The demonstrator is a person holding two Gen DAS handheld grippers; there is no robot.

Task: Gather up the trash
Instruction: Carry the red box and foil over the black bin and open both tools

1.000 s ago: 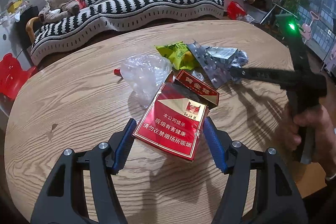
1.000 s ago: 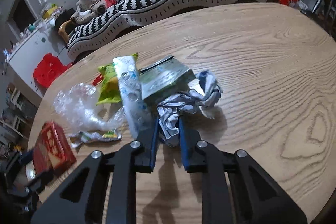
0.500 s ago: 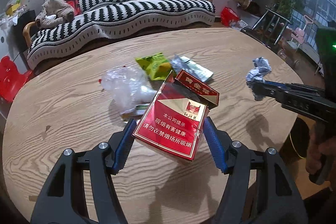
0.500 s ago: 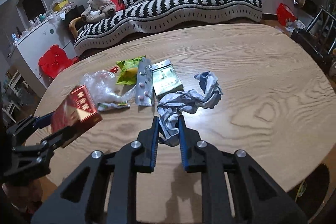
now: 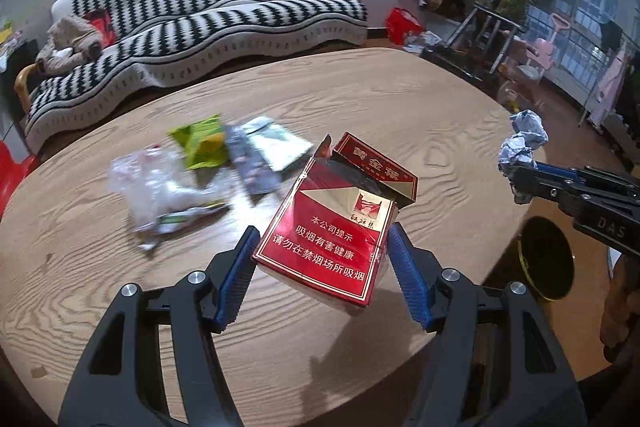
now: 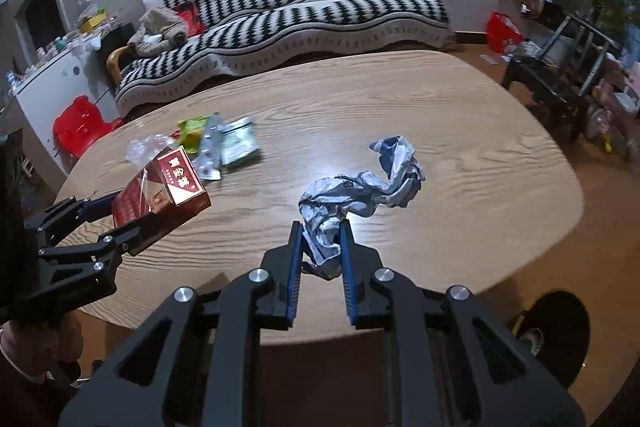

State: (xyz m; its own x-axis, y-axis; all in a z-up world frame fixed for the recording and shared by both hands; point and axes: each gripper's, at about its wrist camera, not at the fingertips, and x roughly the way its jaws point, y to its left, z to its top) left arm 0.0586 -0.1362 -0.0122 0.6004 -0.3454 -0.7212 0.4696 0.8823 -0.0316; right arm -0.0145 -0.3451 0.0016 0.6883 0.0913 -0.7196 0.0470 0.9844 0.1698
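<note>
In the left wrist view the left gripper is clamped across the width of a red cigarette pack, its blue pads pressing the long sides so the printed face tilts up toward the camera and the torn lid end points away; a grip on the flat sides like that should keep the light box from twisting out. The pack hangs clear above the table near its front edge. Farther back on the wood lie the pieces not yet gathered — a clear plastic bag, a green wrapper, a blister strip and a pale sachet, bunched close together. At the right edge the right gripper pokes in with a paper wad, just past the table's rim and above a dark round bin on the floor. In the right wrist view the right gripper is pinched nearly closed on the wad's lower tail, so the rest flops forward beyond the tips. The left gripper shows at the left with the pack held out over the table's near edge, and the bin sits low at the right — probably where both loads are bound.
</note>
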